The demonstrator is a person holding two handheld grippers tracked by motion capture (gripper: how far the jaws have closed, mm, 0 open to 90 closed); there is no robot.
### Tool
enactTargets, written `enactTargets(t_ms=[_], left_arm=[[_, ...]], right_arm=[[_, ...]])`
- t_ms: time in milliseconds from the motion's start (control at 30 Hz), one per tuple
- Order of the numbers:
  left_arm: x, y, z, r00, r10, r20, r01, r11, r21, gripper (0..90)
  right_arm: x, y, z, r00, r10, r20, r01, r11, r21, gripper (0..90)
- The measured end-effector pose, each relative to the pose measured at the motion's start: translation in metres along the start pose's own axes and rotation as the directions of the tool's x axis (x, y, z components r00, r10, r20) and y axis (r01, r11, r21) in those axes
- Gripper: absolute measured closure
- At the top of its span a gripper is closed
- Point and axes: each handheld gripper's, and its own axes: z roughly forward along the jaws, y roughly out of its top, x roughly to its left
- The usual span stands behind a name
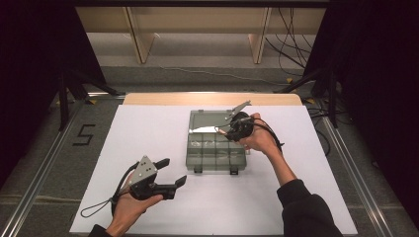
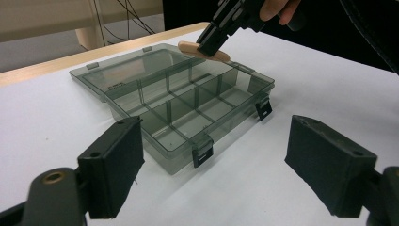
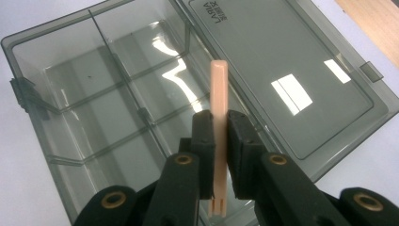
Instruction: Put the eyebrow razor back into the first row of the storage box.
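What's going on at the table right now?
A person works with two hand-held grippers. The right gripper is shut on a slim peach-coloured stick and holds it above the open smoky plastic compartment box, near the hinge. The left gripper waits open over the white table, apart from the box.

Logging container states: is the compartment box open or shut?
Open: the compartment box has its lid folded back flat on the table, dividers exposed.

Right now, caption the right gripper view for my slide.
Right gripper clamps a pale pink plastic stick above the open smoky-grey compartment box.
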Motion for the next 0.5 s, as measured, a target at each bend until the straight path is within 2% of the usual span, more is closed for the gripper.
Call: enactTargets(t_ms=[300, 500], left_arm=[[0.0, 0.0, 0.0, 1.0, 0.006, -0.007, -0.006, 1.0, 0.004, 18.8], [0.0, 0.0, 0.0, 1.0, 0.004, -0.008, -0.004, 1.0, 0.003, 18.8]], right_arm=[[-0.003, 0.0, 0.006, 0.9999, -0.001, -0.014, 0.001, 1.0, -0.009, 82.6], [-0.003, 0.0, 0.013, 0.9999, -0.002, -0.015, 0.002, 1.0, 0.017, 82.7]])
